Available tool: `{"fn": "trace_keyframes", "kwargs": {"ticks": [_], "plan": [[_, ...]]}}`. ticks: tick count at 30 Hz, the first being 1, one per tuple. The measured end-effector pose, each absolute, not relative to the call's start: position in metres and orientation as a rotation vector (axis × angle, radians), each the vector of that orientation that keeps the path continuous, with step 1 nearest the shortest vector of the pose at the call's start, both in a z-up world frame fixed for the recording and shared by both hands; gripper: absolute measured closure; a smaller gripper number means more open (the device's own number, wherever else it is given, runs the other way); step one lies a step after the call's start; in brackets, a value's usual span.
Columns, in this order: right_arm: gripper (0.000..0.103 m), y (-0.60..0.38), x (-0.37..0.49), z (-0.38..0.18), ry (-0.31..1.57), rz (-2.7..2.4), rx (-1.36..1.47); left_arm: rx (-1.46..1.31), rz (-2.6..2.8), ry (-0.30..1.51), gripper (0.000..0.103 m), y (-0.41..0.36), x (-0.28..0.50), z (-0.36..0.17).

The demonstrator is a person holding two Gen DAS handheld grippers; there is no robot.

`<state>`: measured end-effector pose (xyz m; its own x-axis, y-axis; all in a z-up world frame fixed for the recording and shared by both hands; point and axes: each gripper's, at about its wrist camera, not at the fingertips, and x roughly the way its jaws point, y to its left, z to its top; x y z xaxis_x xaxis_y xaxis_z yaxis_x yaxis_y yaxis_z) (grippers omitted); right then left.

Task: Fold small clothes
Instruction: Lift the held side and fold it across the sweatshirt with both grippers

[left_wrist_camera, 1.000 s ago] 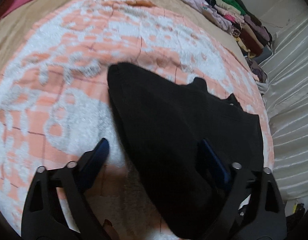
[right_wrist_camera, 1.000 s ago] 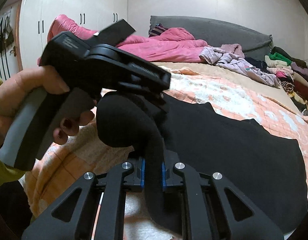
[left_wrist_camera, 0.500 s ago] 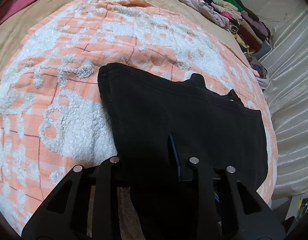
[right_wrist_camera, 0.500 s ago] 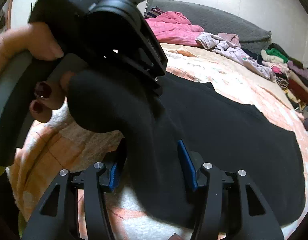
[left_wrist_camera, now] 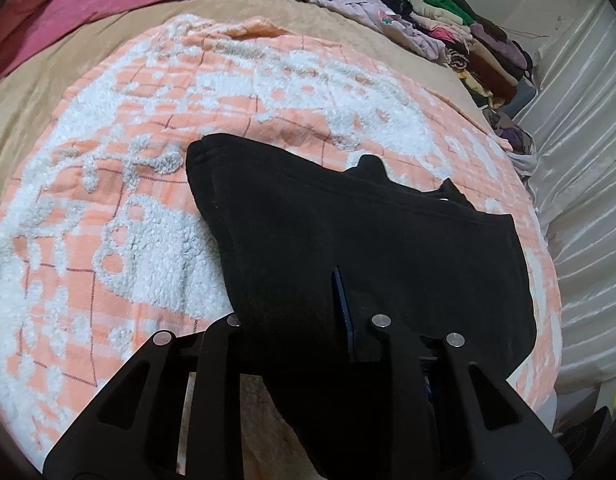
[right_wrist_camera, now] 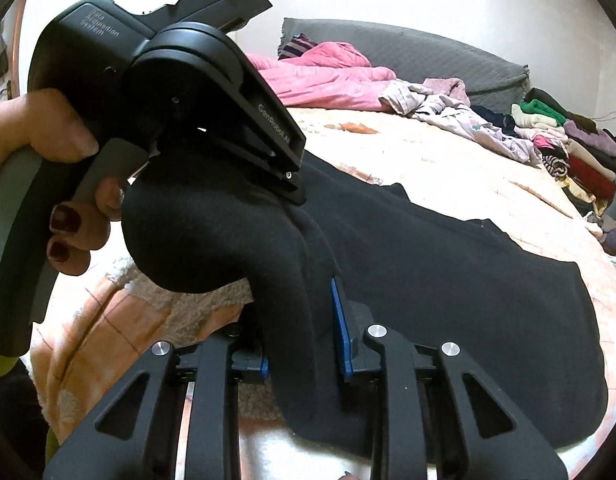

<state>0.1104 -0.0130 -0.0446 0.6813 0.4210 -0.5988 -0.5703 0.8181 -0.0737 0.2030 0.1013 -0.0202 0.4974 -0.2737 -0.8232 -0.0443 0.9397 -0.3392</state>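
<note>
we pinch near edge of black garment [left_wrist_camera: 367, 248] on bed blanket [left_wrist_camera: 108, 200]: left hand-held gripper [left_wrist_camera: 300, 320] clamps fabric, right hand-held gripper [right_wrist_camera: 304, 332] half-spread around bunched fold. soft, limp fleece; best gripped at hem corners.

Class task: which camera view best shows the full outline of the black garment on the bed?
The left wrist view: the black garment spreads across the orange-and-white blanket, its far edges visible. In the right wrist view, the left gripper covers one bunched end.
</note>
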Motion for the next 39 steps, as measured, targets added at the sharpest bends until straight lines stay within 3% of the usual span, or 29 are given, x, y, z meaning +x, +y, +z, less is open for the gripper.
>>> {"fn": "trace_keyframes", "kwargs": {"ticks": [39], "plan": [[0.084, -0.08, 0.087, -0.003, 0.504, 0.527, -0.129, -0.192, -0.154, 0.926, 0.088, 0.023, 0.179, 0.053]]}}
